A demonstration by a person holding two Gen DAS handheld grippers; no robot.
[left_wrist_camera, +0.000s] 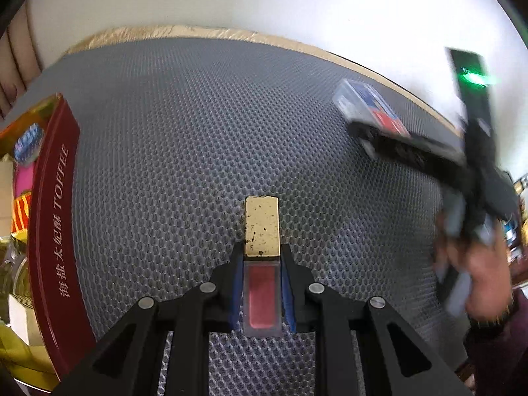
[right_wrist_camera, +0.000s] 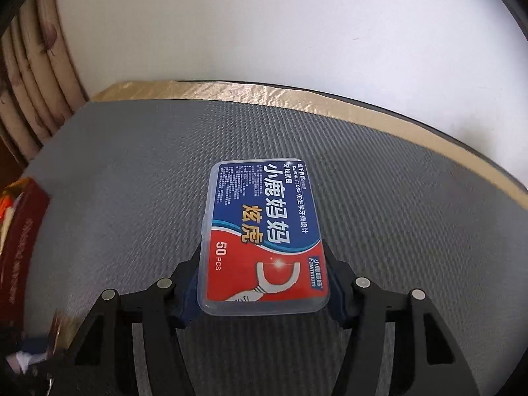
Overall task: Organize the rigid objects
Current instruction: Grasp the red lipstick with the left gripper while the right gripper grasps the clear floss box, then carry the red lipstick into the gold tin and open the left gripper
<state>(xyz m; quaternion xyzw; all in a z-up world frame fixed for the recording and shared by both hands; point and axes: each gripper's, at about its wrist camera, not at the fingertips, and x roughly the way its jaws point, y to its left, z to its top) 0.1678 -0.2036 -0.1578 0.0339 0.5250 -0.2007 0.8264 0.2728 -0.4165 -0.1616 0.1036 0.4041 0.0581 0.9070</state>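
The grey mesh mat (left_wrist_camera: 198, 125) is the work surface; a red toffee box (left_wrist_camera: 52, 231) stands at its left edge, already holding packets. The right gripper (right_wrist_camera: 264, 283) is clamped on the long sides of a floss case (right_wrist_camera: 264, 234), carried above the mat's right side. The left gripper (left_wrist_camera: 262, 280) is nearly closed on a lipstick tube (left_wrist_camera: 262, 264), gripped at its clear body, near the front edge. Both items look light, stiff and smooth; slipping is the likely risk.

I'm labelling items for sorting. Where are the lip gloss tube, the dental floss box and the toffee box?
lip gloss tube (left_wrist_camera: 262, 297), left wrist view, red body.
dental floss box (right_wrist_camera: 264, 231), right wrist view, label middle.
toffee box (left_wrist_camera: 54, 217), left wrist view, red side wall.
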